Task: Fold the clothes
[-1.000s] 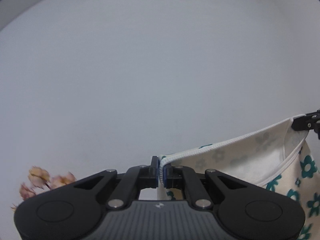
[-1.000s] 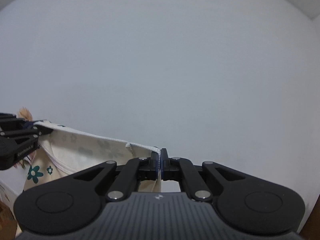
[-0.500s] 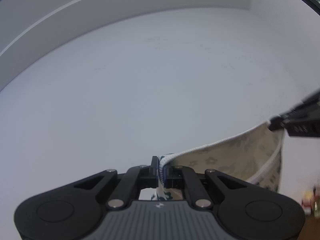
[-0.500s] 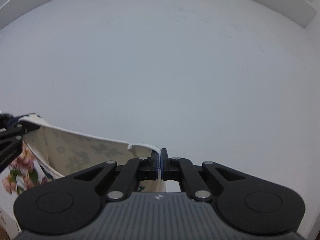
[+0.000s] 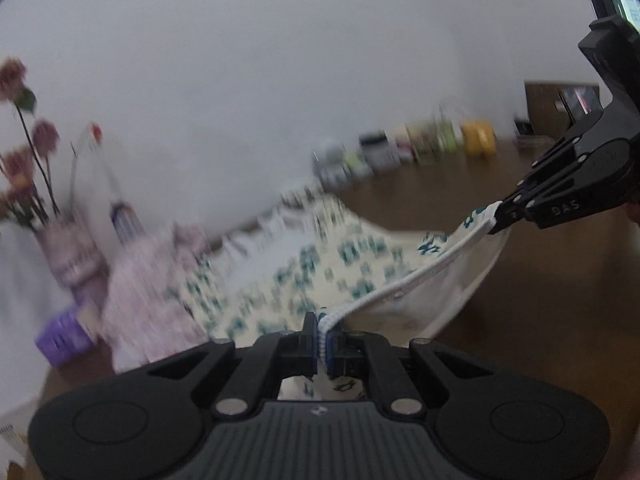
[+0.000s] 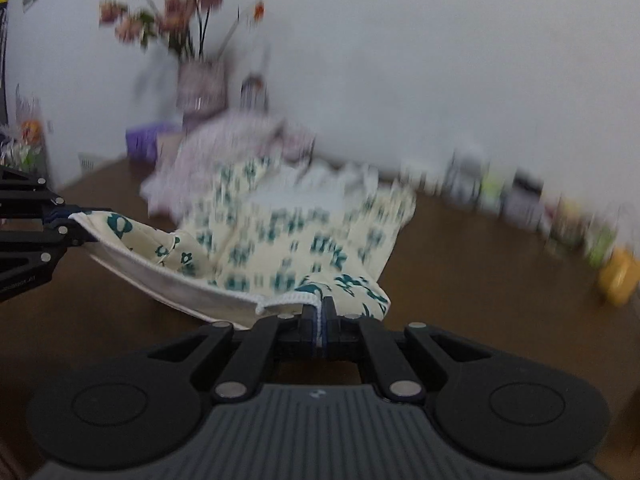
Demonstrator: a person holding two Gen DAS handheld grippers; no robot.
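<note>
Cloth (image 5: pixel 352 256), cream with teal flowers, runs from your two tongs out across the brown worktop (image 5: pixel 540 300); its far part lies spread on the wood and its near edge hangs lifted between your hands. Your left tongs (image 5: pixel 322 340) are clamped on the white ribbed hem, the blue pads pressed tight on it. Your right tongs (image 6: pixel 322 322) are likewise clamped on the same hem, at its other end. In the left view you see the right tongs come in from the upper right, pinching the corner so the hem stretches in a shallow sag between the two grips. In the right view the left tongs enter at the left edge, holding the opposite corner, with the pale inner side of the cloth showing below the hem. Beyond the cloth lies a pinkish garment (image 6: pixel 224 140), touching or overlapping its far left edge; blur keeps you from telling which. Behind that stand a vase (image 6: pixel 200 88) of pink flowers and a purple box (image 6: pixel 144 142) against the white wall. A row of small bottles (image 6: pixel 520 200) lines the wall to the right, too blurred to read, ending near a yellow object (image 6: pixel 618 278)
</note>
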